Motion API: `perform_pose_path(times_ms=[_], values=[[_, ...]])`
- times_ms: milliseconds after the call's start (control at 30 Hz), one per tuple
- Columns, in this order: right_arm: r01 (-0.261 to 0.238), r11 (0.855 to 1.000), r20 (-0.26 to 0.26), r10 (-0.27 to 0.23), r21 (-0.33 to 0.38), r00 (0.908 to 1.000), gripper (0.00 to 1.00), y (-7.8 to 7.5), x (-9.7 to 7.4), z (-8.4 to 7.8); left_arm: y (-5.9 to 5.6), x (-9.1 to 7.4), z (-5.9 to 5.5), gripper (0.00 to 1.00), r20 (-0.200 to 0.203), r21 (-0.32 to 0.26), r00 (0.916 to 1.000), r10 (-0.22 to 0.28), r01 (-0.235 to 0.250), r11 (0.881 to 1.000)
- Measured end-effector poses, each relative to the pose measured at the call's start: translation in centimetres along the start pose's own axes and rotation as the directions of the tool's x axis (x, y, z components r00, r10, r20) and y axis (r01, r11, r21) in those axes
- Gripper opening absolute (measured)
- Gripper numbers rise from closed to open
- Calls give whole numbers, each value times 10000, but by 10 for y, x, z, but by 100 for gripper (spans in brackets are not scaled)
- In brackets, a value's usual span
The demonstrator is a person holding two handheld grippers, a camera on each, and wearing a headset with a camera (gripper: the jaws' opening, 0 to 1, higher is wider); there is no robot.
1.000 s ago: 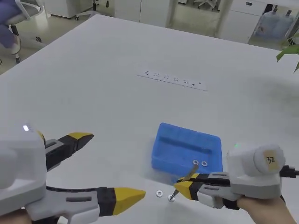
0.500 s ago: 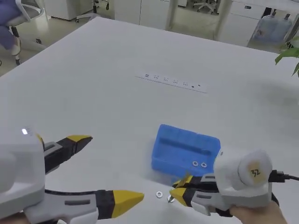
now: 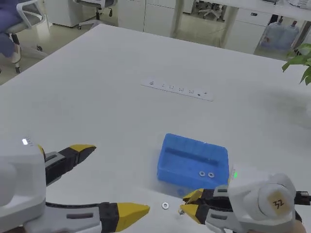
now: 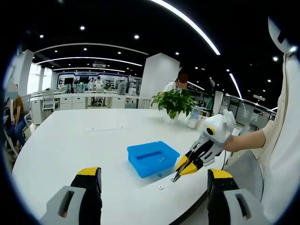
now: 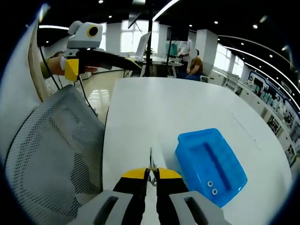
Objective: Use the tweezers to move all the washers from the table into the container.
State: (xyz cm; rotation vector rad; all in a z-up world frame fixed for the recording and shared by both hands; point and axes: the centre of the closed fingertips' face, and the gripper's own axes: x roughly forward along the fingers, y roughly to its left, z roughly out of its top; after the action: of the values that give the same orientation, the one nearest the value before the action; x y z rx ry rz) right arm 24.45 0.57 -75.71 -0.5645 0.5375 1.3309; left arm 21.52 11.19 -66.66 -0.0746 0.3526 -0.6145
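A blue container (image 3: 193,160) sits on the white table and holds two washers (image 3: 206,174). One loose washer (image 3: 165,206) lies on the table just in front of it. My right gripper (image 3: 188,204) is at the bottom right, shut on the tweezers (image 5: 151,162), whose tip points down beside the container's near corner. In the left gripper view the tweezers' tip (image 4: 174,179) hovers a little right of the loose washer (image 4: 161,187). My left gripper (image 3: 114,182) is at the bottom left, wide open and holding nothing, well left of the container (image 4: 152,158).
A flush socket strip (image 3: 177,90) lies in the table's middle, beyond the container. A mesh office chair (image 5: 51,154) stands at the table's near edge. A potted plant (image 4: 174,101) and water bottles sit at the far right, and people are in the background.
My right gripper has rolled and drawn back toward the table's near edge, taking the tweezers with it. The left gripper holds its place, and the head camera has tipped slightly.
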Motion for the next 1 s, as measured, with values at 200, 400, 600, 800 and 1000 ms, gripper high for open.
perform_pose_path(times_ms=[200, 400, 600, 800, 1000], values=[[245, 9993, 98, -243, -270, 9997, 3, -16, -13, 10, -1, 1, 0, 95, 36, -9, 10000, -64, 64, 10000], [419, 9989, 635, -432, 213, 9970, 3, -38, -14, 29, 0, 0, 1, 95, 132, 7, 9999, -10, 10, 10000], [525, 9944, 1192, -633, 922, 9908, 3, -59, -14, 47, 9, -9, 0, 95, 209, -134, 9993, 312, -309, 9994], [834, 9688, 1205, -1139, 2333, 9862, 3, -93, -9, 45, 13, -14, -3, 95, 194, -203, 9985, 511, -507, 9985], [1190, 9421, 594, -1446, 3135, 9877, 2, -113, 2, 23, 12, -14, -4, 95, 212, -230, 9982, 553, -549, 9982]])
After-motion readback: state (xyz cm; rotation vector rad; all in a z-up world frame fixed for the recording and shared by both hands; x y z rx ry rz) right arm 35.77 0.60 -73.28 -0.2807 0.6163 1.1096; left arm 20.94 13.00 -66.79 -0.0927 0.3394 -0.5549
